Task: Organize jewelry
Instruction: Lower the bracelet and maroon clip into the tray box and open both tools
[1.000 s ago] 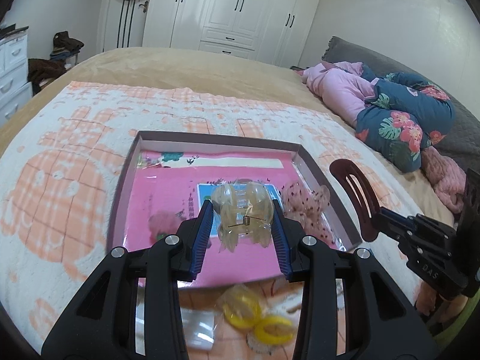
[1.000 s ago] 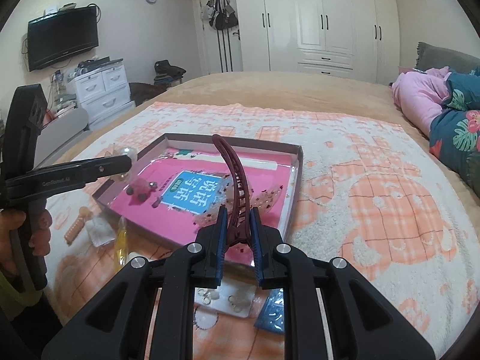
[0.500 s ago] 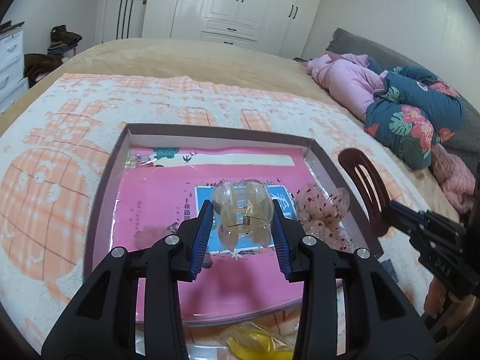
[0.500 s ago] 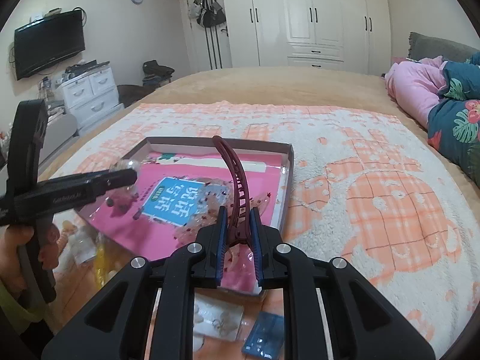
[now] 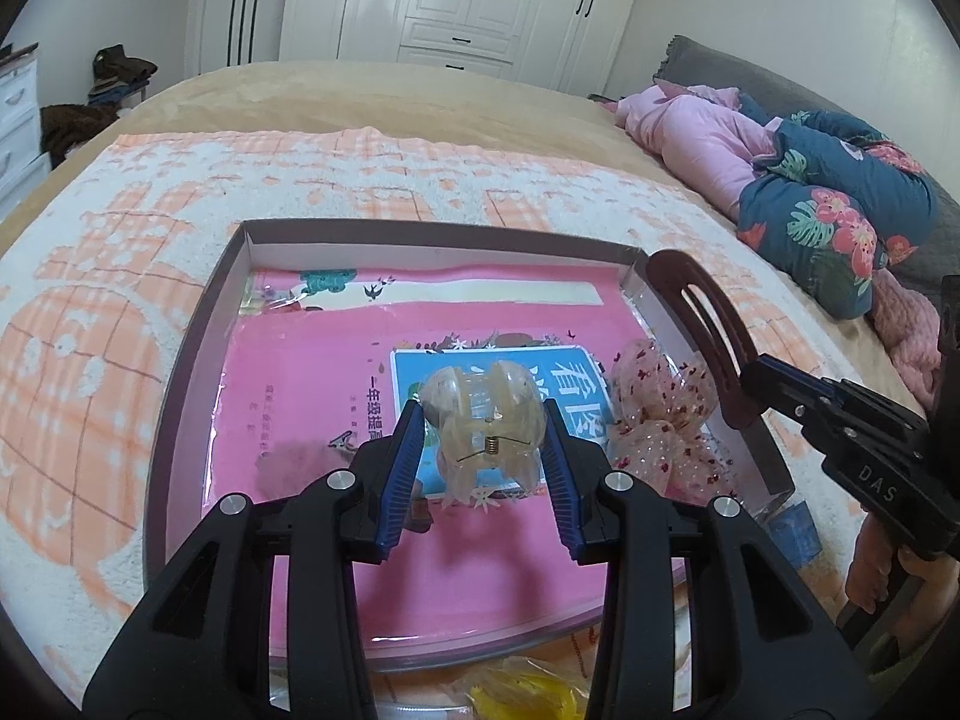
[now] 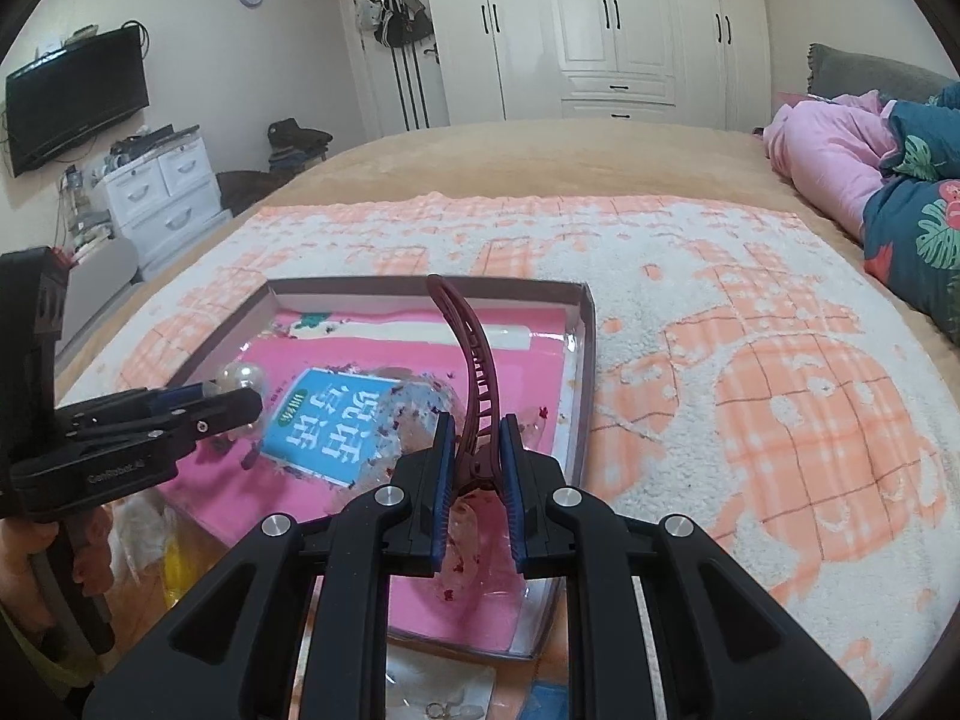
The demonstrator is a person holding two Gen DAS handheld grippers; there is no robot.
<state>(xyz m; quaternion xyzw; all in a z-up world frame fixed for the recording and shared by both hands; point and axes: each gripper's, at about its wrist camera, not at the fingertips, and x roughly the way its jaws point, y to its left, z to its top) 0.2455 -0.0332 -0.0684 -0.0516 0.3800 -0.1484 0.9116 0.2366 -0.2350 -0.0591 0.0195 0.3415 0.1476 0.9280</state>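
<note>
My left gripper (image 5: 483, 429) is shut on a clear yellowish claw hair clip (image 5: 483, 420) and holds it above the pink book (image 5: 312, 396) lying in a shallow box (image 5: 198, 324). My right gripper (image 6: 474, 450) is shut on a long dark red hair clip (image 6: 471, 348) that curves upward over the box's (image 6: 585, 324) right side. In the left wrist view that red clip (image 5: 702, 312) and the right gripper (image 5: 774, 384) hang over the box's right wall. A sheer bow with red specks (image 5: 660, 414) lies in the box beside them.
The box sits on an orange and white blanket (image 6: 750, 360) on a bed. Yellow items (image 5: 522, 696) and small clear packets (image 6: 444, 690) lie in front of the box. Pink and floral bedding (image 5: 810, 180) is piled at the right. A white wardrobe (image 6: 600, 30) stands behind.
Both grippers have moved forward and lower over the box, which now looks larger and nearer. Each still holds its clip; the yellow items have slid to the bottom edge of the left wrist view.
</note>
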